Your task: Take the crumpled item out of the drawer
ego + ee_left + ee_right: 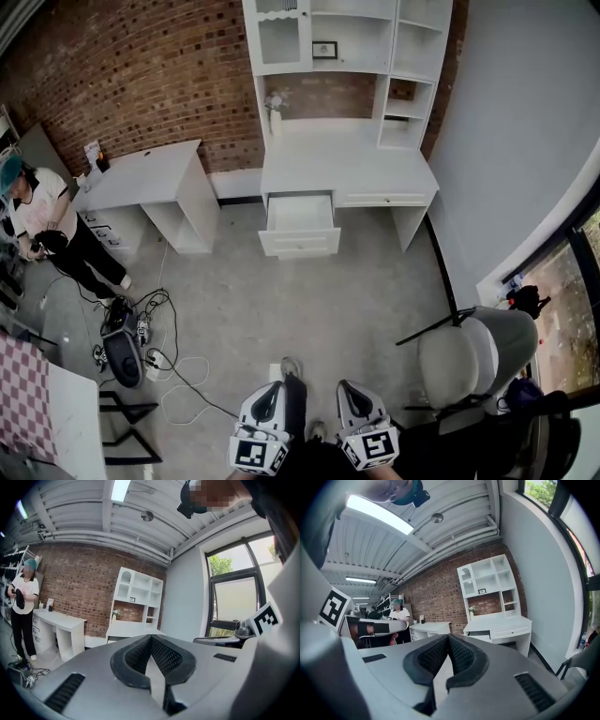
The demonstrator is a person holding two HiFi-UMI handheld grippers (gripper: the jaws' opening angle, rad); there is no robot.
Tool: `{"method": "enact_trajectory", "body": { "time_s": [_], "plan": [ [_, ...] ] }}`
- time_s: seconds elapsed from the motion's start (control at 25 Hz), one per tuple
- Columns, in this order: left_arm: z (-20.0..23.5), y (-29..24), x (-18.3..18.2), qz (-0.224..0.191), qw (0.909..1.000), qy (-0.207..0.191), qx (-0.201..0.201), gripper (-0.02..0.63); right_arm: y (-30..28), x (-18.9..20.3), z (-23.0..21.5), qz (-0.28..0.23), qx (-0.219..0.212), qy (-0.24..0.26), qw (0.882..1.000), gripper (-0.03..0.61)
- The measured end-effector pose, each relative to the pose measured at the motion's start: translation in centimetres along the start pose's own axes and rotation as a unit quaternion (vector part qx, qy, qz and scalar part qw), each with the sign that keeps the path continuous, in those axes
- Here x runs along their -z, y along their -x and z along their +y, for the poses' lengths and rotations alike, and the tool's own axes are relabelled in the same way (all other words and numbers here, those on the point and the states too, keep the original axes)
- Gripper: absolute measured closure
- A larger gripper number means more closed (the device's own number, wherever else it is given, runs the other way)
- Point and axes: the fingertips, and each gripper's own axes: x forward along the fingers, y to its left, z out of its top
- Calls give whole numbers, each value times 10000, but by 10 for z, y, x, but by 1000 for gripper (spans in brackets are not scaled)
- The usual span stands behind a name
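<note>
The white desk with a hutch (347, 169) stands against the brick wall, far ahead of me. Its left drawer (299, 222) is pulled open; the inside looks pale, and I cannot make out a crumpled item in it from here. My left gripper (271, 389) and right gripper (352, 387) are held low and close to my body, side by side, both pointing toward the desk. Both are shut with nothing between the pads. In the left gripper view the left gripper's (151, 637) pads meet. The right gripper (448, 635) is shut too, with the desk (499, 625) beyond.
A second white desk (141, 180) stands at the left with a person (42, 225) beside it. Cables and a dark device (125, 349) lie on the floor at the left. A grey chair (461, 361) is at my right, and a checked tabletop (23, 394) at the lower left.
</note>
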Motion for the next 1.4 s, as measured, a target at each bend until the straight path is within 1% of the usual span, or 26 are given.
{"method": "enact_trajectory", "body": {
  "time_s": [0.12, 0.2, 0.32, 0.48, 0.68, 0.76, 1.0, 1.24, 1.4],
  "plan": [
    [16, -49, 4, -3, 10000, 49, 16, 589, -40, 0, -25, 22, -4, 46, 10000, 565],
    [33, -89, 1, -38, 10000, 48, 59, 589, -75, -5, -44, -5, 13, 98, 10000, 565],
    [70, -143, -17, -101, 9999, 102, 65, 589, -130, -21, -61, -20, 68, 173, 9998, 565],
    [113, -219, -55, -261, 9995, 74, 160, 589, -212, -56, -88, -87, 92, 256, 9996, 565],
    [157, -295, -70, -155, 9994, -31, 310, 589, -299, -80, -118, -138, 195, 230, 9994, 565],
    [175, -320, -71, -124, 9994, -59, 303, 589, -326, -84, -129, -147, 249, 188, 9994, 565],
    [212, -396, -64, 23, 9997, 86, 248, 589, -398, -86, -173, -22, 295, 143, 9995, 565],
    [245, -497, -58, 239, 9995, 116, 176, 589, -484, -91, -227, 87, 171, 141, 9997, 565],
    [262, -585, -49, 527, 9984, -80, 189, 589, -549, -97, -277, 233, 132, 143, 9995, 565]
  ]
}}
